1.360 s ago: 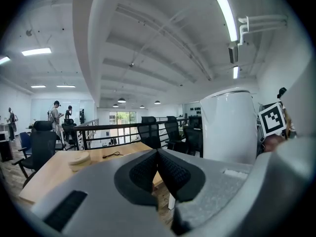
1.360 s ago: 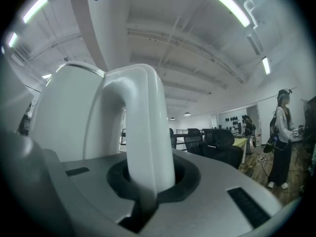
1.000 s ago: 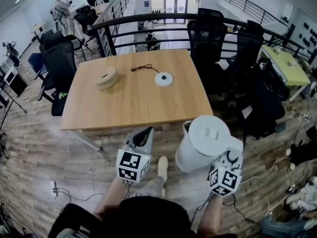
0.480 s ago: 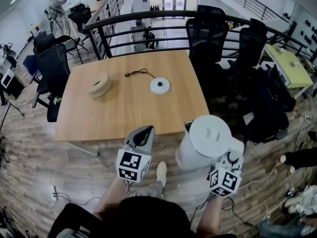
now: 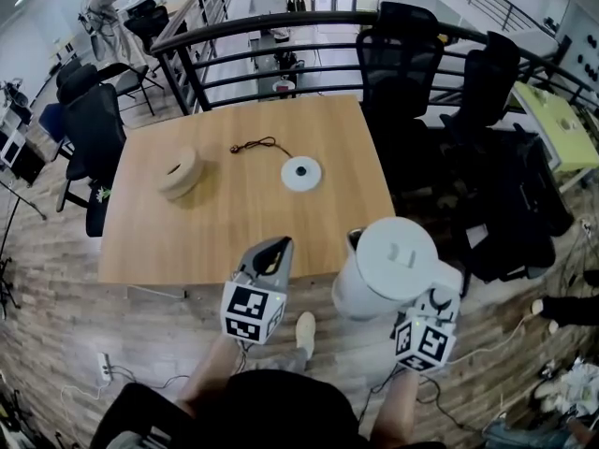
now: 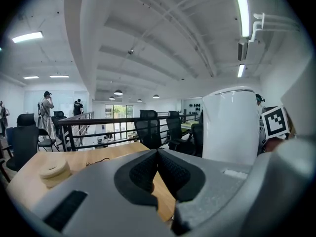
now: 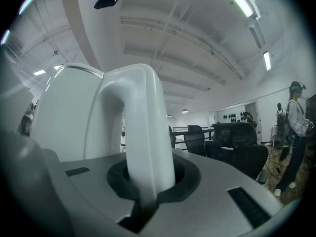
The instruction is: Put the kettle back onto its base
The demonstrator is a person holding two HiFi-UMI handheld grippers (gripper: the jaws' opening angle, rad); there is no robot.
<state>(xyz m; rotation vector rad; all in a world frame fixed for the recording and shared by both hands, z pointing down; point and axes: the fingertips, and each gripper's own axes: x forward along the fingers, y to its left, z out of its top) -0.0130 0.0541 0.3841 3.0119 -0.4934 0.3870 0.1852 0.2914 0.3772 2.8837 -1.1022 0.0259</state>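
Head view, with both gripper views. The kettle (image 5: 391, 262), white and lidded, is held upright, so that its long axis runs vertically and its lid faces up. It is seen at the near right corner of the wooden table (image 5: 234, 223), in front of the person. Its spout is directed toward 10 o'clock in the head view, and its handle toward 4 o'clock, back to the person. The handle is clasped by the right gripper (image 7: 148, 181): in the right gripper view the white arch of the handle rises from between the two jaws, which are pressed narrowly against it, with the kettle body to the left of it.

The left gripper (image 5: 270, 255) is carried at 9 o'clock of the kettle, just beside it and apart from it. Its dark ribbed pads (image 6: 145, 169) are brought together, and nothing is held between them. In the left gripper view the kettle is shown to the right, standing straight.

The base (image 5: 301, 172), a flat white disc, lies on the table at 11 o'clock of the kettle and well apart from it. A dark cord (image 5: 255, 146) is laid from the base toward 10 o'clock. A pale round roll (image 5: 178, 171) rests on the table at 9 o'clock of the base. Black office chairs (image 5: 404, 59) and a dark railing (image 5: 281, 26) are seen beyond the far edge of the table.
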